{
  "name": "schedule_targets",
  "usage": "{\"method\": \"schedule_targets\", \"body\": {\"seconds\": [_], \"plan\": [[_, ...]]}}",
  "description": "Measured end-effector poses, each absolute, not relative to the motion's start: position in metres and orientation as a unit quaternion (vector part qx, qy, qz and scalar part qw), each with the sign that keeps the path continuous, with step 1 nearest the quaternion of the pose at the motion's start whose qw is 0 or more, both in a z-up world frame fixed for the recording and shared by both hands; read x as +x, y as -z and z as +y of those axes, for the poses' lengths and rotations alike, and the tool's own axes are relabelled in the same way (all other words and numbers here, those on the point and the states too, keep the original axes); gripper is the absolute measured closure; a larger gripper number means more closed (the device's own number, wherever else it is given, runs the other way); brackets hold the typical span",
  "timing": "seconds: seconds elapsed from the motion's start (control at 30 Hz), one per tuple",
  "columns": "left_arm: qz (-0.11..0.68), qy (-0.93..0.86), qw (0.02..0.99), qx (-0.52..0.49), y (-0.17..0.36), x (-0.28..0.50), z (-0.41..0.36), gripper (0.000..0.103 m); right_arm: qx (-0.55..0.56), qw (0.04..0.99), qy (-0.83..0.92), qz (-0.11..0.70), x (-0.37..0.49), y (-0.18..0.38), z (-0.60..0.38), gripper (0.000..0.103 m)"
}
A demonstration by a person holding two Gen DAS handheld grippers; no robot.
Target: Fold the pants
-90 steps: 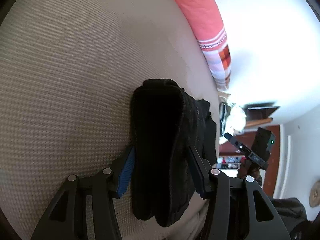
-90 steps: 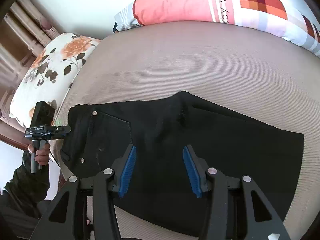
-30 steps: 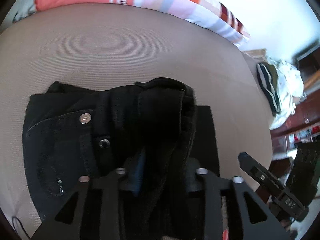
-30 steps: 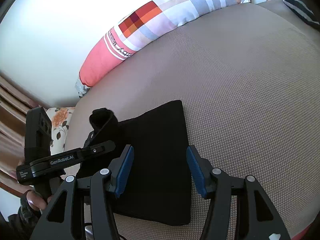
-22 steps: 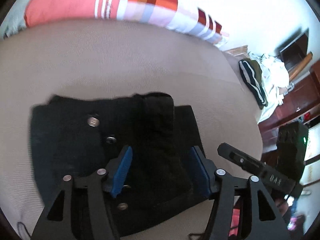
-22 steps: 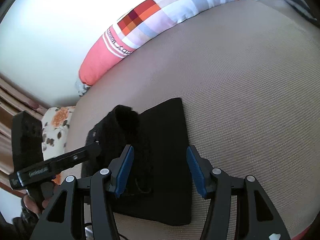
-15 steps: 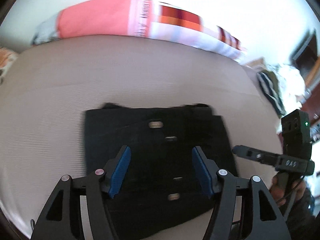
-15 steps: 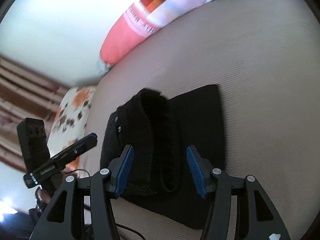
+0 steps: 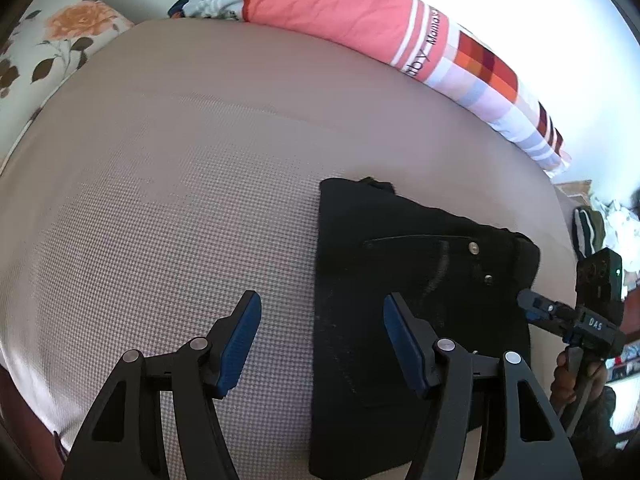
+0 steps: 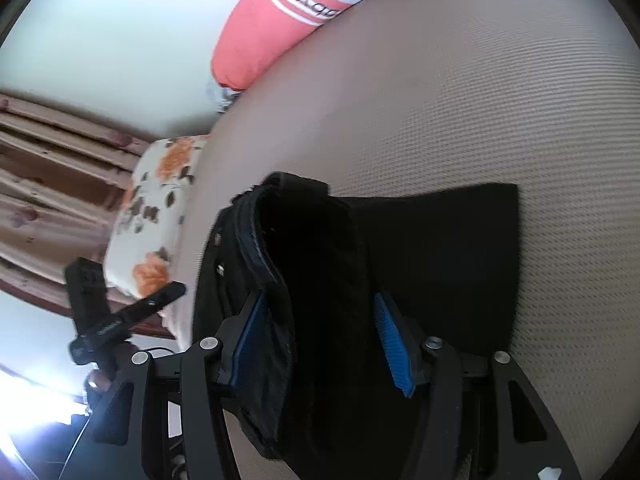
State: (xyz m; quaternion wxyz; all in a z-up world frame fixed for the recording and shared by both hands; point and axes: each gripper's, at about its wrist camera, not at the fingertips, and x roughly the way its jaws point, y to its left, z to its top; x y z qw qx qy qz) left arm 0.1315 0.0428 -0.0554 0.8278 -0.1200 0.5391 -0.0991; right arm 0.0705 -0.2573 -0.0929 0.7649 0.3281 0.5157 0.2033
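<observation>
The long bolster pillow (image 9: 420, 40), coral at one end and checked in orange, red and lilac further along, carries dark lettering running lengthwise; in the left wrist view "Mama's" can nearly be read beside a larger word ending in "by", its start hidden by the curve of the fabric. In the right wrist view the same lettering sits at the top edge of the frame, cut off and too blurred to read. White letters "DAS" show on the body of the right tool (image 9: 528, 308) at the right edge of the left wrist view.

The black pants (image 9: 416, 300) lie folded into a compact block on the beige bed (image 9: 160, 184), lower right of centre in the left wrist view, with a pocket seam and two metal rivets showing near the waistband. The left tool (image 9: 320, 338) hovers with its blue-padded fingers wide apart and holds nothing; its right finger overlaps the folded edge in the frame.

In the right wrist view a thick fold of the pants (image 10: 320, 280) rises between the right tool (image 10: 320, 344) fingers, covering part of the left pad. Whether the pads actually pinch the cloth cannot be told. A floral pillow (image 9: 52, 36) lies in the upper left corner.
</observation>
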Motion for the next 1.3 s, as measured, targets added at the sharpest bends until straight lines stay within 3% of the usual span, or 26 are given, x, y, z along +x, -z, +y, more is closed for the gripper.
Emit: {"method": "schedule_targets", "body": {"seconds": [0.13,0.2,0.33,0.67,1.03,1.3], "plan": [[0.548,0.099,0.82,-0.129,0.061,0.134,0.04,0.039,0.346,0.753,-0.226,0.512,0.083,0.1,-0.254,0.059],[0.549,0.098,0.82,-0.128,0.062,0.135,0.038,0.039,0.348,0.753,-0.224,0.512,0.089,0.099,-0.249,0.079],[0.539,0.11,0.826,-0.12,0.057,0.134,0.031,0.039,0.351,0.765,-0.194,0.504,0.082,0.081,-0.241,0.091],[0.514,0.158,0.839,-0.078,0.04,0.141,-0.009,0.039,0.304,0.822,-0.12,0.466,0.04,0.017,-0.244,0.092],[0.528,0.149,0.835,-0.038,0.058,0.156,-0.029,0.039,0.371,0.797,-0.043,0.474,0.023,0.075,-0.295,0.093],[0.546,0.14,0.826,-0.011,0.088,0.164,-0.037,0.032,0.35,0.795,-0.019,0.494,0.03,0.08,-0.29,0.08]]}}
